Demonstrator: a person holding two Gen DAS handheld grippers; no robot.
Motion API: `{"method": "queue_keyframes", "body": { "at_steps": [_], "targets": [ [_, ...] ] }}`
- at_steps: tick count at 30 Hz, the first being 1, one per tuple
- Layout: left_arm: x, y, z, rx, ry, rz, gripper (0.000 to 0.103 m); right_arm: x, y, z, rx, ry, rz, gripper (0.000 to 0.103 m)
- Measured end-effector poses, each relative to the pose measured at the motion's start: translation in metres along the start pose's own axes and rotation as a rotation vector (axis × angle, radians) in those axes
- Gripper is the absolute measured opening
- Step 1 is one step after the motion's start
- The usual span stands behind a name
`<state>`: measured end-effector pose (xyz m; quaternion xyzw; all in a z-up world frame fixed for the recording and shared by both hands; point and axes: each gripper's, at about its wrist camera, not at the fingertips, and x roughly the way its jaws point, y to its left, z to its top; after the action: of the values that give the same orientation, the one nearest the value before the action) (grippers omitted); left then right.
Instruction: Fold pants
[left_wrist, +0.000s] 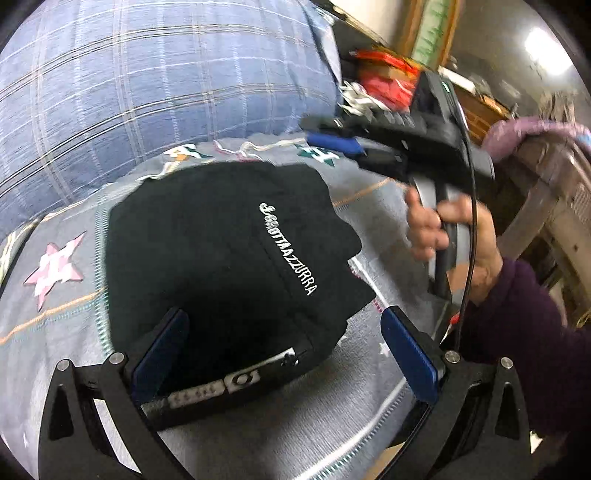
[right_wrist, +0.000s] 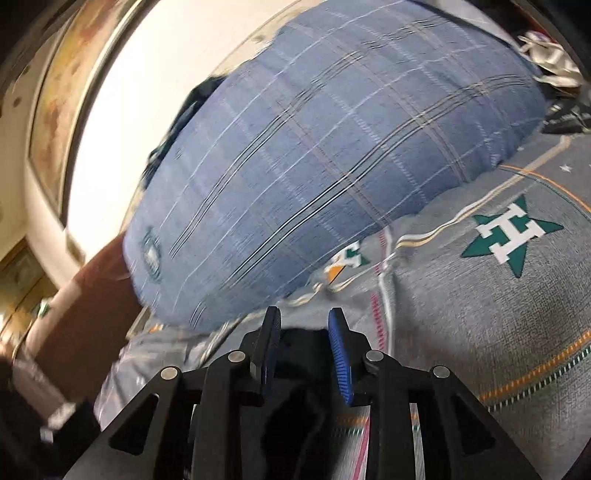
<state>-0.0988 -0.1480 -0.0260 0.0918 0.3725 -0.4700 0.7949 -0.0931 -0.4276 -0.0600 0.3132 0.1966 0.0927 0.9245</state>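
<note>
The black pants (left_wrist: 229, 254) lie folded on the grey star-print bed (left_wrist: 55, 325), just before a blue plaid pillow (left_wrist: 147, 74). The left claw (left_wrist: 284, 347) hangs wide open over them, gripping nothing; its frame hides their near edge. The right claw (right_wrist: 304, 354) is blurred, jaws slightly apart, with dark cloth between them; whether the pads press it cannot be told.

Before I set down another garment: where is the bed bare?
Bare grey star-print bedspread lies right of the folded black pants, below the blue plaid pillow, around the green star. Crowded: the pillow behind, and the right claw with its hand beside the pants.
</note>
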Motion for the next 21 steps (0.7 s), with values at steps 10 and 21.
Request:
{"method": "queue_keyframes", "body": {
  "at_steps": [10, 21],
  "targets": [
    [-0.013, 0.029, 0.011, -0.101, -0.035, 0.119, 0.103, 0.024, 0.019, -0.026, -0.05, 0.213, -0.004, 0.065],
    [0.026, 0.051, -0.016, -0.248, 0.069, 0.268, 0.103, 0.05, 0.054, -0.025, -0.233, 0.104, -0.126, 0.01]
  ]
}}
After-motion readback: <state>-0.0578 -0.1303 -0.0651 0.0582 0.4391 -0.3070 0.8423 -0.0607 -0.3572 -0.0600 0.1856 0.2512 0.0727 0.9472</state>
